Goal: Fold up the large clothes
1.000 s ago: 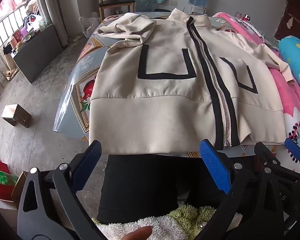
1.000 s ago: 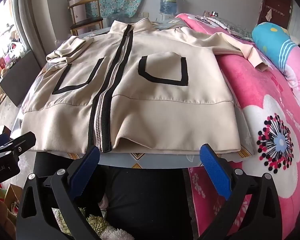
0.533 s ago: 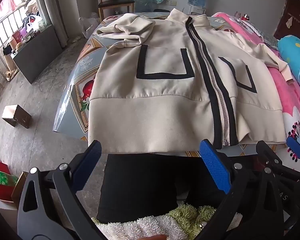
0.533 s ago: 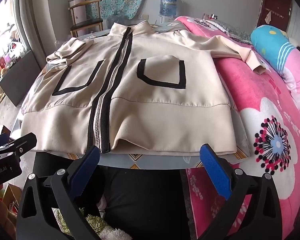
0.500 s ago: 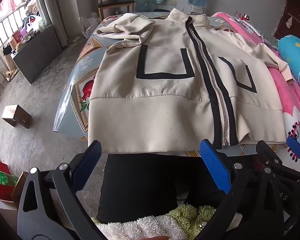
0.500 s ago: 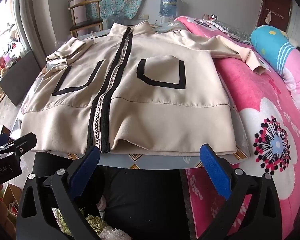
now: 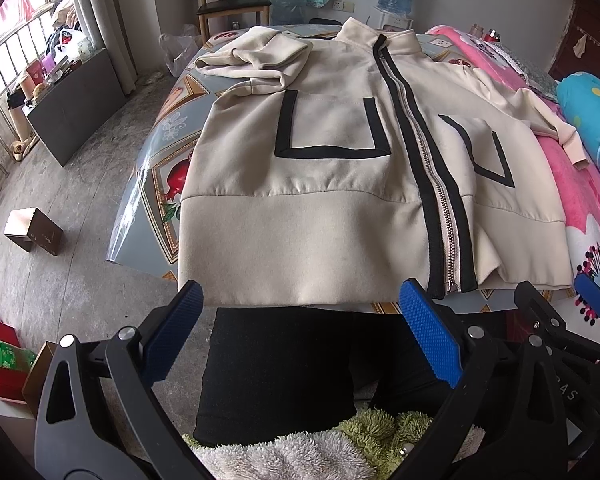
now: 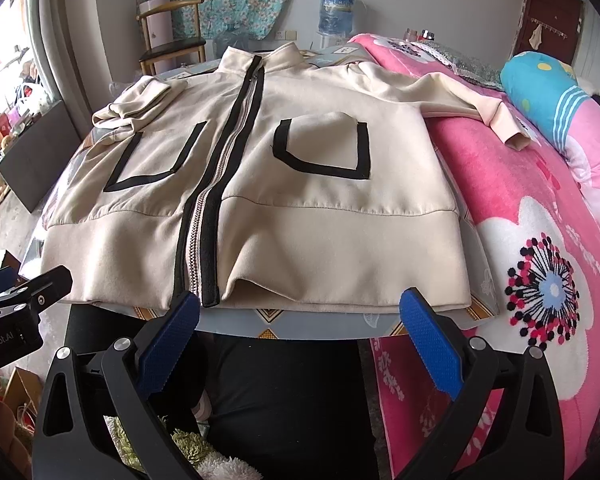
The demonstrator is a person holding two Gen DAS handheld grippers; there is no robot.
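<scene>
A cream zip-up jacket point(image 7: 332, 216) with black pocket outlines and a black zip band lies front up on a table; it also shows in the right wrist view point(image 8: 300, 216). One sleeve point(image 7: 260, 60) is folded in at the far left. The other sleeve point(image 8: 472, 116) stretches right onto the pink bed. My left gripper point(image 7: 300, 316) is open and empty, just short of the jacket's near hem at its left half. My right gripper point(image 8: 300, 320) is open and empty, just short of the hem near the zip's bottom end.
The table has a patterned cover point(image 7: 156, 172) under clear plastic. A bed with a pink flowered blanket point(image 8: 540, 240) and a blue pillow point(image 8: 548, 88) stands on the right. A chair point(image 7: 232, 4) and a water bottle point(image 8: 336, 8) stand behind. A box point(image 7: 32, 232) lies on the floor at the left.
Both grippers have barely shifted; the jacket sits slightly nearer in view. Nothing was taken hold of or let go.
</scene>
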